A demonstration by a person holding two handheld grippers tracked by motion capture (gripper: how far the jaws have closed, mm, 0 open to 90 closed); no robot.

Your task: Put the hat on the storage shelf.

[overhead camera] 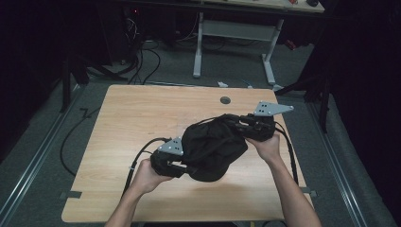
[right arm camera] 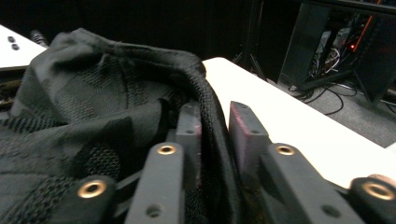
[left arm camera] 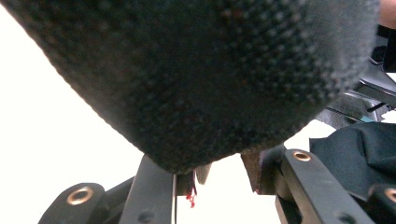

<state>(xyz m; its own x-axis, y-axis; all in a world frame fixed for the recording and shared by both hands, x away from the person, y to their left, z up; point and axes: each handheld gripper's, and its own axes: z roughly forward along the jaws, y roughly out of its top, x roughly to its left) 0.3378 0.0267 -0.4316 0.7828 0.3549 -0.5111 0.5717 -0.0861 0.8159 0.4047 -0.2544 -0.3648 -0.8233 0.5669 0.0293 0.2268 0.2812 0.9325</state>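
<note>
- A light wooden table (overhead camera: 123, 142) is standing in a dark room, with cables on the grey floor (overhead camera: 170, 66) and a white-legged desk (overhead camera: 236, 33) behind it.
- A black knitted cloth (overhead camera: 213, 146) is lying bunched up near the middle of the table, between both grippers.
- The left gripper (overhead camera: 182, 166) is pinching the cloth's near edge, its jaws pressed together on it.
- The right gripper (right arm camera: 215, 123) is sitting around the cloth's hem, its jaws a little spread with the hem between them.
- No writing is showing.
</note>
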